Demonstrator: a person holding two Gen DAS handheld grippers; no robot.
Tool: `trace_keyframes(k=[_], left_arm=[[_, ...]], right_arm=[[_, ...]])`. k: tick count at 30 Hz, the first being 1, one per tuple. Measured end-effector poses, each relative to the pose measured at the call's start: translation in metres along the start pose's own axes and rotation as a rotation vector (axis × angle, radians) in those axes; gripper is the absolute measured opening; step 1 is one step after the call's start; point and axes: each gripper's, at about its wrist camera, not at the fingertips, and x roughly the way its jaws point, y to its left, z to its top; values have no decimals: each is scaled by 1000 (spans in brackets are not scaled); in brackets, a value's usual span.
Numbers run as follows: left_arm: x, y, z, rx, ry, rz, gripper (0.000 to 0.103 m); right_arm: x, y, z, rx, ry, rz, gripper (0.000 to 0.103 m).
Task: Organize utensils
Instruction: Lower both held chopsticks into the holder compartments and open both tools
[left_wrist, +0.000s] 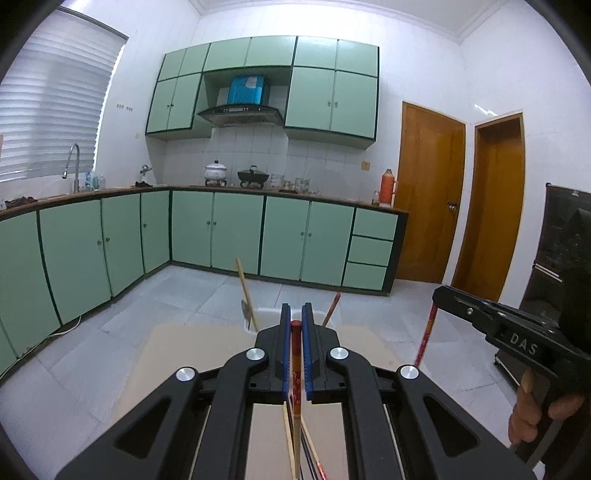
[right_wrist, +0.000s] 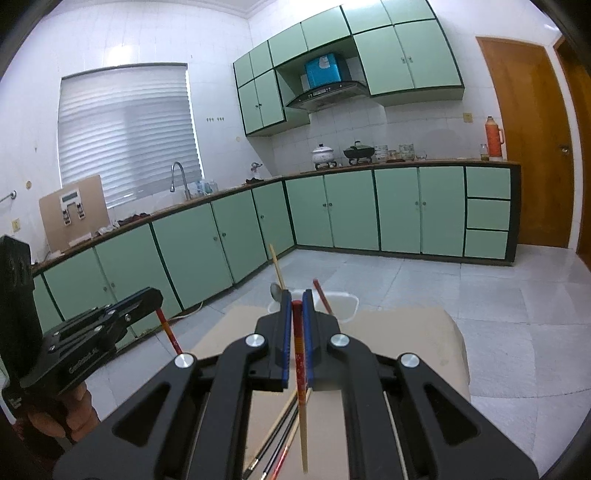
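In the left wrist view my left gripper is shut on a red-topped chopstick that hangs down between its blue pads. My right gripper is likewise shut on a red-topped chopstick with a pale lower end. Each gripper also shows in the other's view: the right gripper on its chopstick, the left gripper on its chopstick. Ahead on the beige table stands a white container that holds a spoon, a wooden stick and a red chopstick.
Several more chopsticks lie on the table under the grippers. A person's hand holds the right gripper's handle. Green kitchen cabinets and a counter with pots run along the far walls, beyond a tiled floor.
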Motion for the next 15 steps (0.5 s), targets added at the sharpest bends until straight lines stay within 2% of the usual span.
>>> trace_keyframes(k=[7,15], left_arm=[[12,0,32,14,-79,4,6],[51,-2,95,49,-187,15,6]], right_arm=[[8,-5,41,-44,-68,-25,5],[40,-23,103,-77,-148,-82,5]])
